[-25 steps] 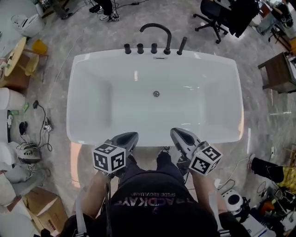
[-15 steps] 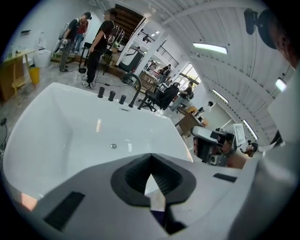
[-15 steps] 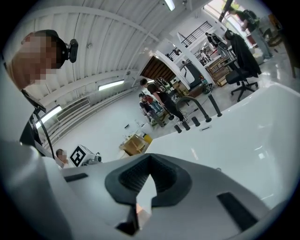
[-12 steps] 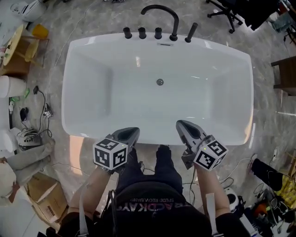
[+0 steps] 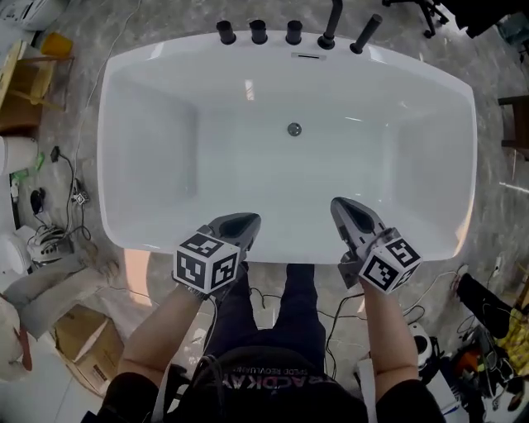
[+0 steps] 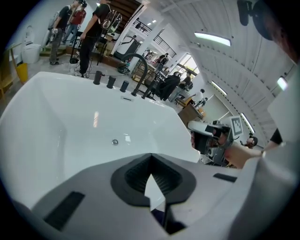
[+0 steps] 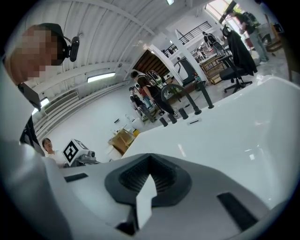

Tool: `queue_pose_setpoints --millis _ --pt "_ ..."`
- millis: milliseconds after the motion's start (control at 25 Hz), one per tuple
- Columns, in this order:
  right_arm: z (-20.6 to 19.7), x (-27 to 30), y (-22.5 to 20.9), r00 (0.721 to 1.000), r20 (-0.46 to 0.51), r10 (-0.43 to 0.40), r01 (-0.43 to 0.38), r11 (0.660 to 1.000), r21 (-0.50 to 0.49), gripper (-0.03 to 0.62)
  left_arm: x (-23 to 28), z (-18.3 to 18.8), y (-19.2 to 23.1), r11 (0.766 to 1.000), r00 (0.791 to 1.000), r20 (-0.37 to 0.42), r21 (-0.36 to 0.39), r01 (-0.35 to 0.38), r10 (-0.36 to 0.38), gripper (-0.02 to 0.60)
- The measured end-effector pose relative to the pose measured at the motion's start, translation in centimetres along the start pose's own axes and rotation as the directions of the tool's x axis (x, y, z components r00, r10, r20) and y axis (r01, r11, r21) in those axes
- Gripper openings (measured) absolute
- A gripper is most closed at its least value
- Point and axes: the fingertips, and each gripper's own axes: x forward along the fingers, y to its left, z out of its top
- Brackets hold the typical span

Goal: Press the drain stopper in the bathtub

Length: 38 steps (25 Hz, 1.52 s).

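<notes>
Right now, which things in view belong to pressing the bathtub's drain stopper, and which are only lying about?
For the job:
- drain stopper
- bathtub
- left gripper and right gripper, fingers shut, empty, at the near rim

Lying about:
- black faucet
- cardboard box
- floor cables

— What's the bathtub like?
— Glossy white and smooth, with highlights on its walls. The drain stopper looks like shiny metal, though it's small from here.
— The taps?
— Matt black. My left gripper and right gripper are matt grey plastic, with ribbed black pads.
</notes>
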Motion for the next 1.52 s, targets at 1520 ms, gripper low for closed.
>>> queue_pose_setpoints --millis 1520 --pt "-14.0 29.9 -33.6 0.923 -0.297 -0.246 0.214 0.967 -0.135 0.012 15.8 -6.9 19.2 0.991 0.998 0.053 0.122 -0.049 0.043 0.003"
